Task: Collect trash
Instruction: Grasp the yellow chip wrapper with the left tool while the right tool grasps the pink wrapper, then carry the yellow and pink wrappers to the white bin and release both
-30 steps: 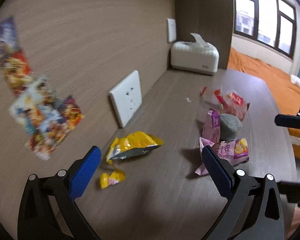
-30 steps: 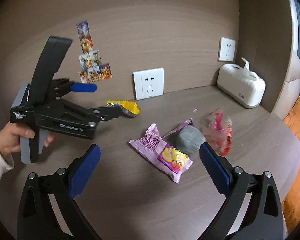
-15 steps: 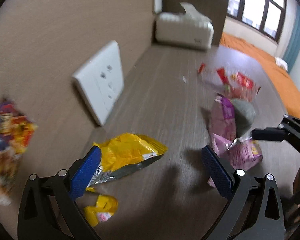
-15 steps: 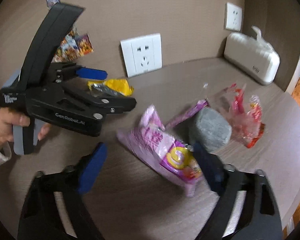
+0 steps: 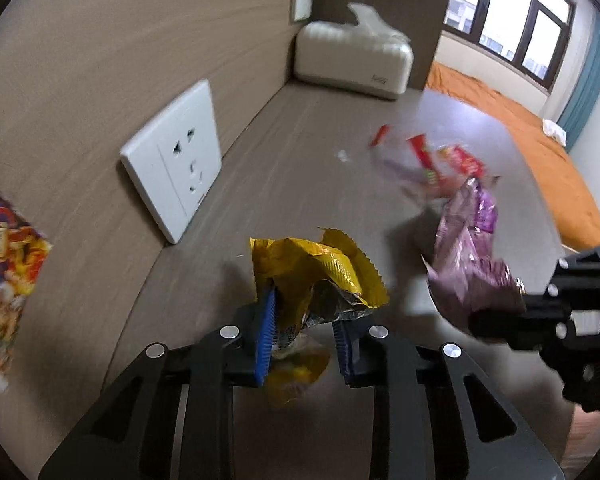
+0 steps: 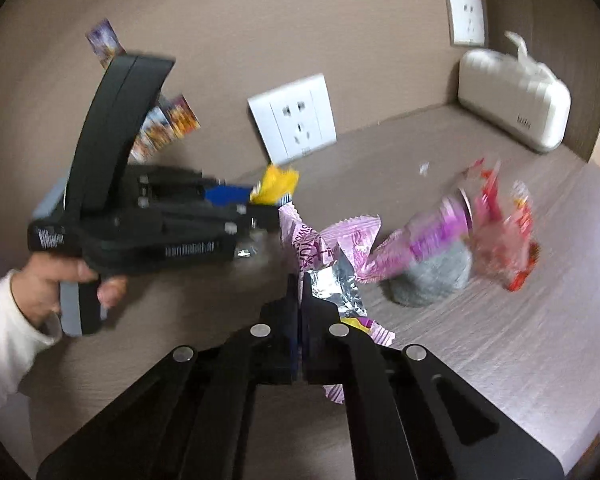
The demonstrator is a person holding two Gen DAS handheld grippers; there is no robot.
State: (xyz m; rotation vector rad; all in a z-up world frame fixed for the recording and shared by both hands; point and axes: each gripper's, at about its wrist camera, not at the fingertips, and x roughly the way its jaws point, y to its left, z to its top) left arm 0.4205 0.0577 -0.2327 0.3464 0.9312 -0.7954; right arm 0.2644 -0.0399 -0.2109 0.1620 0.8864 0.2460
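- The crumpled yellow foil snack wrapper (image 5: 320, 276) is clamped between the left gripper's (image 5: 305, 330) fingers, which have just been closing; its bulk stands up ahead of the tips.
- The pink-purple foil wrapper (image 6: 328, 256) is pinched by the right gripper's (image 6: 300, 300) fingers, just closed together on it.
- The red-printed clear wrapper (image 6: 504, 224) and the grey lump (image 6: 432, 280) lie on the brown wood-grain bench (image 6: 500, 360) ahead-right of the right fingers, nearer them than the left ones.
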